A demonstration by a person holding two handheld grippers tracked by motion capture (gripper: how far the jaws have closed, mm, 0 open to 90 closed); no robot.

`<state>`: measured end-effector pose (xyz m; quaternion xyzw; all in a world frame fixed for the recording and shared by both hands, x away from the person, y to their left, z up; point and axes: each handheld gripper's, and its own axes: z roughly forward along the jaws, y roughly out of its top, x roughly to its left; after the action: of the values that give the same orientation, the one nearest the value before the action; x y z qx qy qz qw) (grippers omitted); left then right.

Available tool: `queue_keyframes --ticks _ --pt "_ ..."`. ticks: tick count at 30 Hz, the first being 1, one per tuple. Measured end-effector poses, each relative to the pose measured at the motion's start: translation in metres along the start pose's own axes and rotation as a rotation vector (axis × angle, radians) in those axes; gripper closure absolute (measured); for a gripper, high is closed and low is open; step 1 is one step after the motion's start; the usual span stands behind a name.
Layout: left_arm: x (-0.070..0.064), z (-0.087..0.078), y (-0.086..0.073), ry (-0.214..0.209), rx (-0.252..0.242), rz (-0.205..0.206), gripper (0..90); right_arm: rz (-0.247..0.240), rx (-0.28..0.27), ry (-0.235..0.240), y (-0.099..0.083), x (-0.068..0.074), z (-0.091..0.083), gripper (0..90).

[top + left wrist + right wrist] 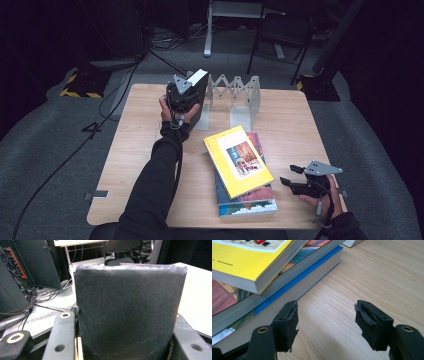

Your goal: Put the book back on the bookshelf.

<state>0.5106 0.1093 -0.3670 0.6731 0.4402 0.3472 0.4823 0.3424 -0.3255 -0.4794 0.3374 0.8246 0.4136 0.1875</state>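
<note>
Evidently the left gripper (186, 95) clamps a black book (197, 97) upright at the rack (235, 95) in the upper middle, to shelve it, while the right gripper (295, 181) waits spread by the stack (242, 172)

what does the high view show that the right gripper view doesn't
The high view alone takes in the left gripper shut on a black book held upright beside the grey folding book rack at the far side of the table, plus the person's forearms and the floor around.

The right gripper view alone shows its own jaws wide apart with worn pads, and the page edges of the stack up close.

Both show the yellow book lying on top of the stack of books on the wooden table, with the right gripper beside it.
</note>
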Motion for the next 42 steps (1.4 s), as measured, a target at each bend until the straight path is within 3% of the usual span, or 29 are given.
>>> queue_keyframes --ticks 10,15,27,33,39,42 --pt "-0.002 0.008 -0.007 0.019 -0.022 -0.021 52.4 -0.003 -0.006 0.006 0.0 0.001 -0.001 34.8" --pt "0.002 -0.001 -0.017 0.029 -0.043 -0.054 52.1 -0.011 0.002 0.009 0.0 0.002 0.0 35.4" --pt "-0.005 -0.024 -0.04 0.05 -0.063 -0.044 51.1 -0.01 0.002 0.004 0.0 0.001 0.0 35.4" --pt "-0.005 -0.03 -0.048 0.046 -0.065 -0.03 50.0 -0.013 -0.001 -0.001 0.001 0.001 -0.001 35.3" --pt "-0.001 -0.033 -0.055 0.013 -0.081 -0.047 49.5 -0.015 0.001 0.002 0.001 0.002 0.0 35.1" --pt "-0.001 -0.032 -0.061 0.008 -0.061 -0.051 47.4 -0.015 -0.004 0.0 0.001 0.001 -0.001 35.1"
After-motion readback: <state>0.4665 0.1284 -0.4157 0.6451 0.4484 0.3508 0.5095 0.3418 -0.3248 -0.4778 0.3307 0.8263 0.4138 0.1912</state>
